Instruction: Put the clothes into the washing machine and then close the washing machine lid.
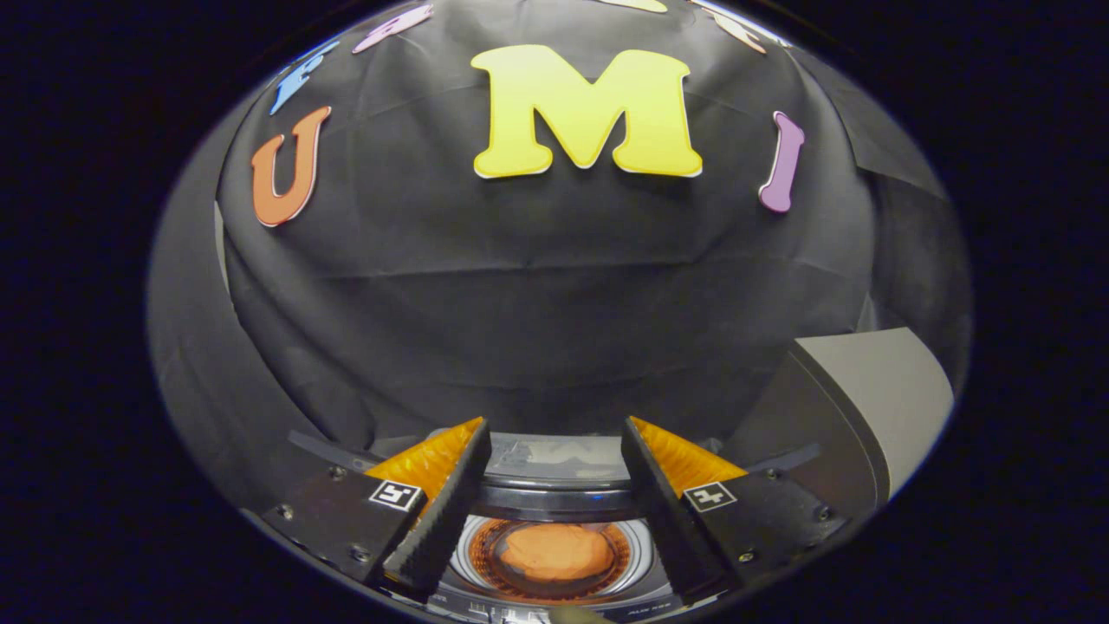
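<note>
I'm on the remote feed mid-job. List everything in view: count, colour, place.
Washing machine: one, dark top with glossy panel, below and between the fingers.
Drum: one, silvery rim, open, seen from above between the fingers.
Clothes: one orange bundle, lying inside the drum.
Lid: one, grey, raised, standing off to the right beyond the fingers.
Booth wall: black cloth, behind the machine.
Gripper: one, fingers apart, holding nothing, above the drum.

Tool (554,472), ribbed wedge fingers, screwed mounts, square markers, perhaps fiducials
</note>
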### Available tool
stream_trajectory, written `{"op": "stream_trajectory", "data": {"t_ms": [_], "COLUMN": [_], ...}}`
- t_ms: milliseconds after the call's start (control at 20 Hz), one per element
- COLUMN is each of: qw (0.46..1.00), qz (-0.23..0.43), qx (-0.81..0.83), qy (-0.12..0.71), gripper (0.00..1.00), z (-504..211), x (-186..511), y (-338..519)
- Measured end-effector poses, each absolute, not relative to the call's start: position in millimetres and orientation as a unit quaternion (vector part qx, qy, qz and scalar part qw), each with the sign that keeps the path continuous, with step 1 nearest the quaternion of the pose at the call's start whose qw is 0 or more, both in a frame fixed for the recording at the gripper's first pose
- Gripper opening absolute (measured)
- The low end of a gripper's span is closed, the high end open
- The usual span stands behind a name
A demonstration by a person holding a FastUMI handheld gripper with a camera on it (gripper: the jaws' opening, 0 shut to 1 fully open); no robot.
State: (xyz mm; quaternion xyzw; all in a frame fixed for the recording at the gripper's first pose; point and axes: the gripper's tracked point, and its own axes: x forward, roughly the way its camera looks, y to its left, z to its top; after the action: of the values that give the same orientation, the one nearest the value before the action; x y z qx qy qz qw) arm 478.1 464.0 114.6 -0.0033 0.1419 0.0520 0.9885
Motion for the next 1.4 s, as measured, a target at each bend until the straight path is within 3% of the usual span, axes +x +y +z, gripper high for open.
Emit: {"op": "stream_trajectory", "data": {"t_ms": [350,700,1400], "qw": [0.985,0.971,0.966], "qz": [0.063,0.084,0.105], "qx": [-0.017,-0.021,-0.03], "qy": [0.157,0.224,0.232], "gripper": [0.95,0.96,0.96], "z": [100,62,57], "x": [461,440,418], "y": [463,464,448]}}
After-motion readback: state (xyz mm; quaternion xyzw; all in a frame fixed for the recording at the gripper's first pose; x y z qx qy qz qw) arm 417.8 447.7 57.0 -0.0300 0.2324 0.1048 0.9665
